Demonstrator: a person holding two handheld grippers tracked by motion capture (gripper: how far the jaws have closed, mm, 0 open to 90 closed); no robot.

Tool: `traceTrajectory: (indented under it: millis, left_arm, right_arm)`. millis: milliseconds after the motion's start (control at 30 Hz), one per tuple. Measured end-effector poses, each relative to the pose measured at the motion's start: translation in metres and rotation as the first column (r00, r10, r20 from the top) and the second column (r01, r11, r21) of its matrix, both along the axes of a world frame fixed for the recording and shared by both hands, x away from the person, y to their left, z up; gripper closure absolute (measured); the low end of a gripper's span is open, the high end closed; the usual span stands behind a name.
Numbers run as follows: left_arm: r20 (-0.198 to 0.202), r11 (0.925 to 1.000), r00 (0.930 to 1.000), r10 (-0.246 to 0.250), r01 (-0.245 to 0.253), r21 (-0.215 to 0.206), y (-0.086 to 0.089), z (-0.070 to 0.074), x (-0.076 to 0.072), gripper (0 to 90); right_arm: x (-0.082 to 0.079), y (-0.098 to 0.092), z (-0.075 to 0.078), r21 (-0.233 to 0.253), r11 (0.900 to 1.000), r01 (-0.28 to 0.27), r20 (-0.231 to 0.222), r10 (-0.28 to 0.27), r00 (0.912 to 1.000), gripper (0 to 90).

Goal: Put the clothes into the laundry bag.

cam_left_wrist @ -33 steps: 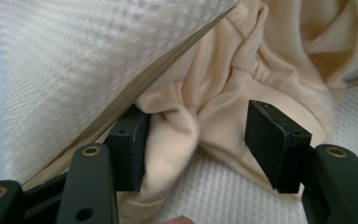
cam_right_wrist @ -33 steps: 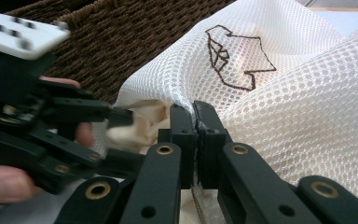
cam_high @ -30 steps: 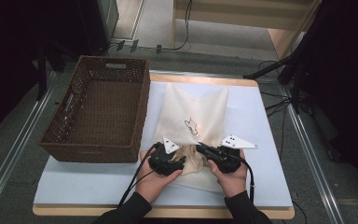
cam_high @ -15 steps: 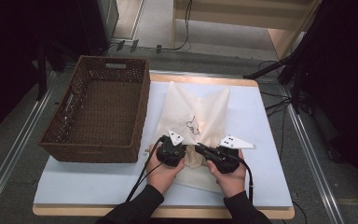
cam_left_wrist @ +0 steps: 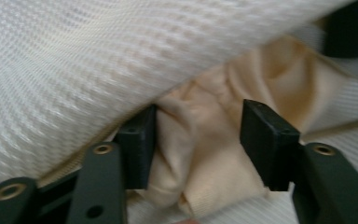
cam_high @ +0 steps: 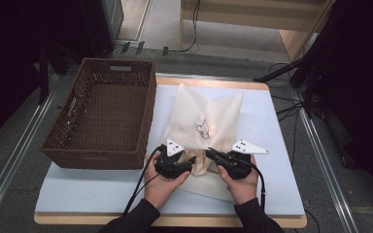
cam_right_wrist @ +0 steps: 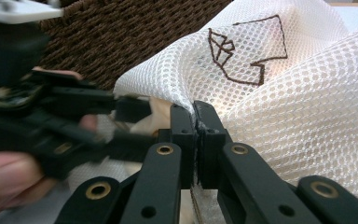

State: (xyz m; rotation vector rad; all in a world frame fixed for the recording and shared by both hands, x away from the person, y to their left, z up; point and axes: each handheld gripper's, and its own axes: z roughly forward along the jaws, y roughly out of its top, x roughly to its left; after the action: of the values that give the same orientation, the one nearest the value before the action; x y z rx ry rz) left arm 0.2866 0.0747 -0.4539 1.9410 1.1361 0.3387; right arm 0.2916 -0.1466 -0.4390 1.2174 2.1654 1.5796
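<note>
High view: a wicker basket (cam_high: 102, 114) is set at the table's (cam_high: 277, 194) left edge, not yet loaded. A mesh laundry bag (cam_high: 206, 119) lies mid-table. Its mouth is pinched by the right gripper (cam_high: 209, 153); beige cloth (cam_left_wrist: 200, 158) sits between the left gripper's (cam_high: 190, 160) spread jaws, stuffing judged half done.

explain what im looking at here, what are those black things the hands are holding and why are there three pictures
A person holds a two-jaw tool in each hand: left tool, right tool. One picture comes from a camera above the table; the other two come from cameras riding on each tool, looking along its jaws. On the table lie a brown wicker basket and a white mesh bag with something beige inside. The right tool's jaws are shut on the mesh bag's edge. The left tool's jaws stand open around the beige cloth.
</note>
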Motion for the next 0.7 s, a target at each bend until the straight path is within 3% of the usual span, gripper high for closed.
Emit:
traceTrajectory:
  millis: [100, 200, 233, 333, 400, 433, 533, 600, 633, 667, 700]
  left_arm:
    - [-0.011, 0.9990, 0.9992, -0.038, 0.038, 0.023, -0.010, -0.002, -0.006, 35.3]
    - [-0.029, 0.9952, 0.9988, -0.040, 0.042, 0.088, -0.024, -0.011, -0.004, 32.4]
    - [-0.016, 0.9937, 0.9994, -0.031, 0.033, 0.107, -0.028, -0.014, -0.004, 33.1]
    - [0.034, 0.9778, 0.9994, -0.007, 0.000, 0.210, -0.043, -0.016, -0.004, 49.2]
    - [0.086, 0.9515, 0.9961, -0.022, -0.005, 0.308, -0.053, -0.016, -0.004, 67.6]
    - [0.087, 0.9469, 0.9959, -0.023, -0.006, 0.321, -0.056, -0.016, -0.002, 73.6]
    - [0.049, 0.9597, 0.9988, 0.005, -0.019, 0.280, -0.055, -0.013, 0.013, 81.6]
    - [0.054, 0.9645, 0.9974, 0.048, -0.060, 0.257, -0.056, -0.014, 0.021, 82.4]
    - [0.076, 0.9629, 0.9941, 0.077, -0.094, 0.253, -0.056, -0.015, 0.024, 82.5]
    - [0.117, 0.9568, 0.9873, 0.108, -0.135, 0.257, -0.056, -0.017, 0.025, 82.5]
    - [0.167, 0.9431, 0.9771, 0.132, -0.175, 0.282, -0.055, -0.020, 0.027, 82.5]
  right_arm:
    - [0.000, 0.001, 0.000, 0.001, 1.000, 0.004, -0.004, -0.004, 1.0000, 88.3]
    - [0.000, 0.002, -0.001, -0.004, 1.000, 0.000, -0.003, 0.000, 1.0000, 88.3]
    - [0.000, 0.002, -0.001, -0.005, 1.000, 0.000, -0.005, 0.000, 1.0000, 88.3]
    - [0.000, 0.003, -0.002, -0.005, 1.000, 0.001, -0.005, -0.001, 1.0000, 88.3]
    - [0.000, 0.004, -0.003, -0.010, 1.000, -0.002, -0.007, 0.002, 1.0000, 88.3]
    - [0.000, 0.004, -0.003, -0.009, 1.000, -0.001, -0.009, 0.001, 1.0000, 88.3]
    - [0.001, 0.003, -0.003, -0.010, 1.000, 0.005, -0.010, -0.005, 0.9999, 88.3]
    - [0.001, 0.003, -0.003, -0.014, 1.000, 0.016, -0.024, -0.016, 0.9996, 88.4]
    - [0.001, 0.003, -0.004, -0.019, 1.000, 0.017, -0.029, -0.018, 0.9994, 88.4]
    - [0.001, 0.003, -0.004, -0.025, 0.999, 0.020, -0.037, -0.021, 0.9991, 88.5]
    - [0.002, 0.003, -0.005, -0.032, 0.999, 0.021, -0.040, -0.022, 0.9989, 88.5]
